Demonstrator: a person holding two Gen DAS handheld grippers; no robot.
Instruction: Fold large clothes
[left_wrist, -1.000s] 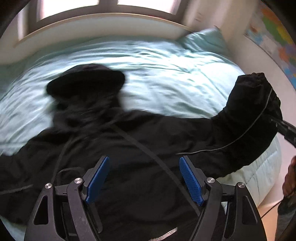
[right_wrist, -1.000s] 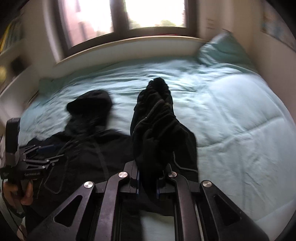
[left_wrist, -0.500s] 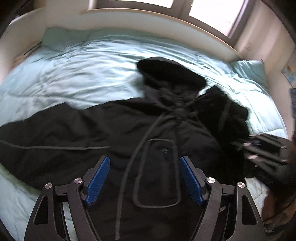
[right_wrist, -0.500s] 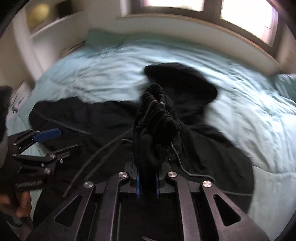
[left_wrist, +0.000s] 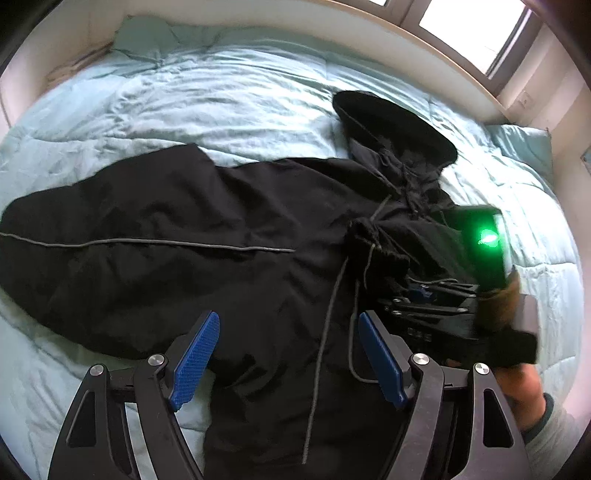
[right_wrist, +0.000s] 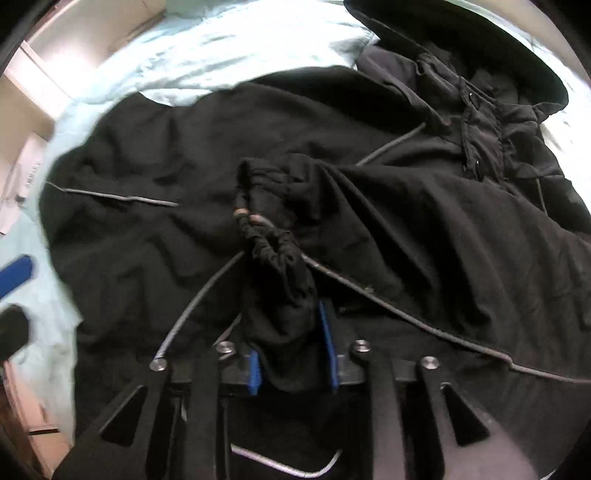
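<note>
Sleeve cuff between my right jaws as they open, over the black jacket on the bed.

My right gripper (right_wrist: 291, 343) is opening; the gathered sleeve cuff (right_wrist: 275, 254) sits between its blue pads, folded across the black jacket (left_wrist: 207, 236). My left gripper (left_wrist: 286, 360) hovers wide open and empty above the jacket's lower front on the pale green duvet (left_wrist: 221, 92).

I count one black hooded jacket (left_wrist: 229, 236) spread on one bed (left_wrist: 221, 96), with one hood (left_wrist: 391, 125) and two sleeves: one stretched out flat (left_wrist: 92, 221), one folded across the chest (right_wrist: 388, 206). I have two grippers: the left gripper (left_wrist: 288, 354) and the right gripper (right_wrist: 291, 343). One pillow (left_wrist: 521, 142) lies at the bed's far corner, and I see one window (left_wrist: 476, 29).
</note>
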